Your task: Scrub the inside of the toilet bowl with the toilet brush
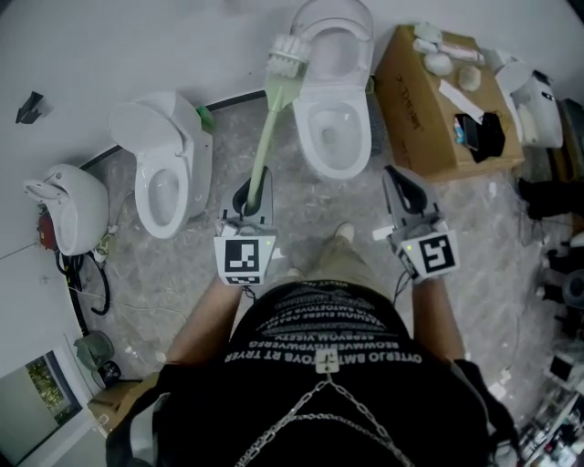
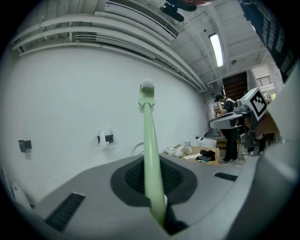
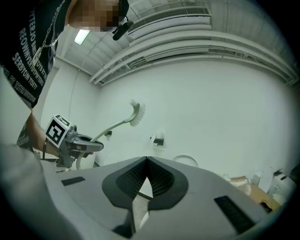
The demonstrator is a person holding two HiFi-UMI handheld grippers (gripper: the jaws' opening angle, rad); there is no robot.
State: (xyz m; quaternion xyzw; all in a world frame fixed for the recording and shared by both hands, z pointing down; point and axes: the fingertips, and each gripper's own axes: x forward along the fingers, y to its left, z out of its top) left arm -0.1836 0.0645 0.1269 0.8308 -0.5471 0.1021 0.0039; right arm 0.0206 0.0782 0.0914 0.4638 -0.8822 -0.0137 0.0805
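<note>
Pale-green toilet brush (image 1: 265,128) stands bristles-up, clamped at the lower end of its handle by the left tongs (image 1: 253,196). Its head is in the air beside the raised lid (image 1: 334,25), not yet inside the toilet bowl (image 1: 307,139). Right tongs (image 1: 402,185) are closed on nothing, apart from the brush. Likely faults: the long handle pivots or slips in this end-grip once the bristles press on porcelain, or the head strikes the lid or rim during the swing down.
</note>
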